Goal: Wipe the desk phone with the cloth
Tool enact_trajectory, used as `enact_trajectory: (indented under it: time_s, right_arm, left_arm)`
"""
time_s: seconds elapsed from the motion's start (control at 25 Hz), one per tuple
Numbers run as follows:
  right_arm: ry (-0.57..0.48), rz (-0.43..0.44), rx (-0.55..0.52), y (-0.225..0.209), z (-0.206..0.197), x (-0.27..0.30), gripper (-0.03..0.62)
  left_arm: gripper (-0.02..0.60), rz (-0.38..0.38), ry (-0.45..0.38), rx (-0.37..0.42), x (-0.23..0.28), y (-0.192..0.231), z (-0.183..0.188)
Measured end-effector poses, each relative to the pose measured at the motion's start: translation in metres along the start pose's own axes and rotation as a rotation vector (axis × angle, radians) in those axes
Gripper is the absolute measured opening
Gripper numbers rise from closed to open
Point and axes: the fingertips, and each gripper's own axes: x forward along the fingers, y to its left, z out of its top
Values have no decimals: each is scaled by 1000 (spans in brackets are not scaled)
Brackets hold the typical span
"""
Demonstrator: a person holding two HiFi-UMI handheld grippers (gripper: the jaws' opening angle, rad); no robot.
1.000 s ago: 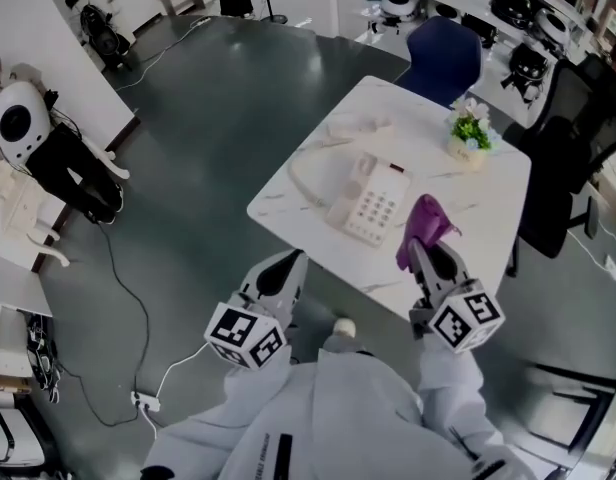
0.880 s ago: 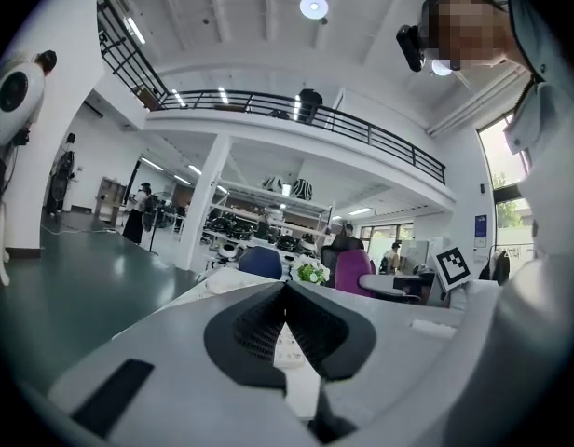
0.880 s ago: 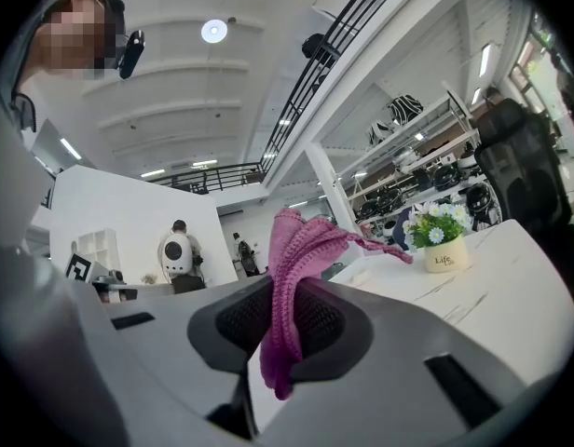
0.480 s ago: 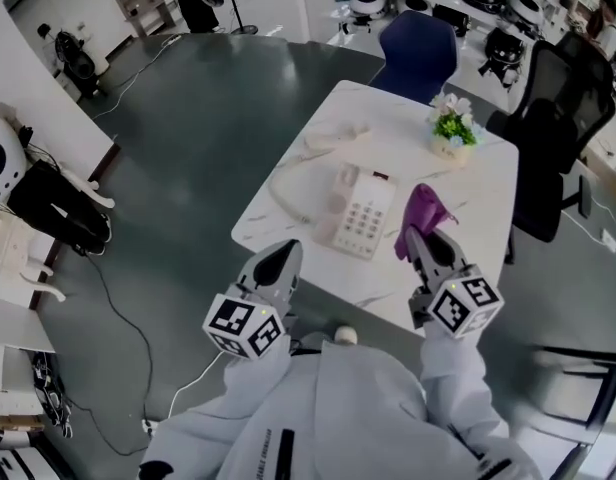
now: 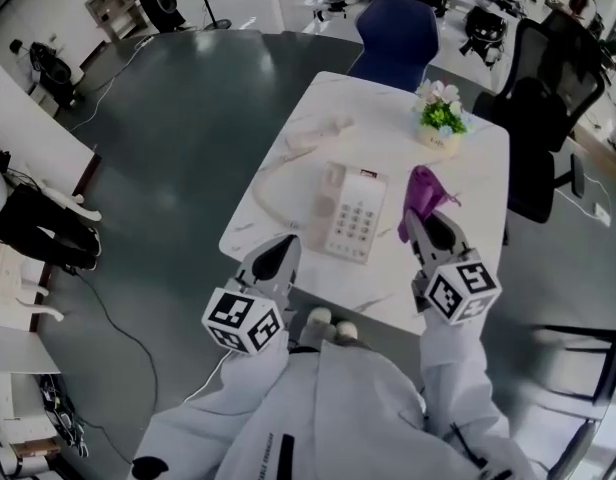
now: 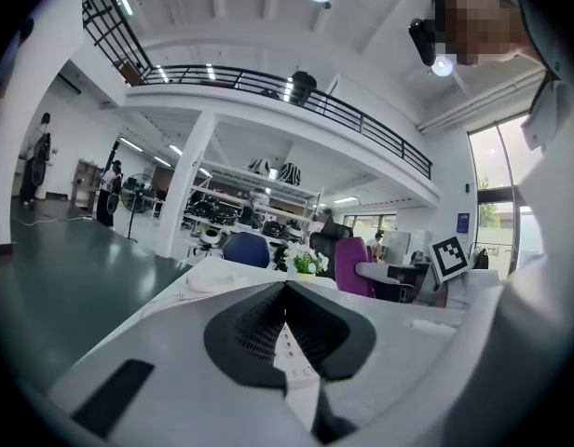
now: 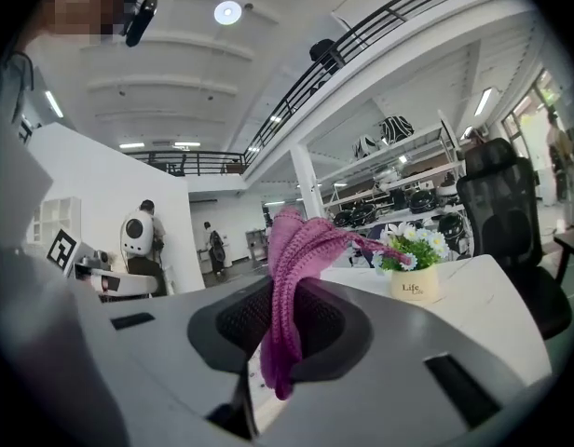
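The white desk phone [image 5: 350,218] lies on the marble table [image 5: 468,168]. Its handset [image 5: 323,128] rests off the base further back, with the cord curled to the left. A purple knitted cloth [image 5: 423,196] [image 7: 296,250] sticks up from my right gripper [image 5: 420,223] [image 7: 282,291], which is shut on it and hovers just right of the phone, over the table's near part. My left gripper [image 5: 285,248] [image 6: 287,287] is shut with nothing in it and stands at the table's near edge, left of the phone. The phone keypad [image 6: 287,343] shows below its jaws.
A small pot of flowers [image 5: 438,118] [image 7: 413,282] stands at the table's far right. A blue chair [image 5: 393,38] is behind the table and a black office chair [image 5: 538,138] is at its right. A dark floor surrounds the table.
The head view has shifted, so the table now sits more centred and nearer. Both grippers hold about the same stance, and the cloth stays in the right one.
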Motion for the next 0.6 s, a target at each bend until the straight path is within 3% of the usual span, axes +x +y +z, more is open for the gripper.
enact_trajectory:
  time_s: [0.2, 0.6]
  right_arm:
    - [38, -118, -101, -22, -8, 23, 38]
    - [117, -247, -208, -60, -24, 78, 38]
  left_arm:
    - [-3, -31, 67, -18, 21, 18, -12]
    - [-3, -64, 127, -57, 59, 48, -22]
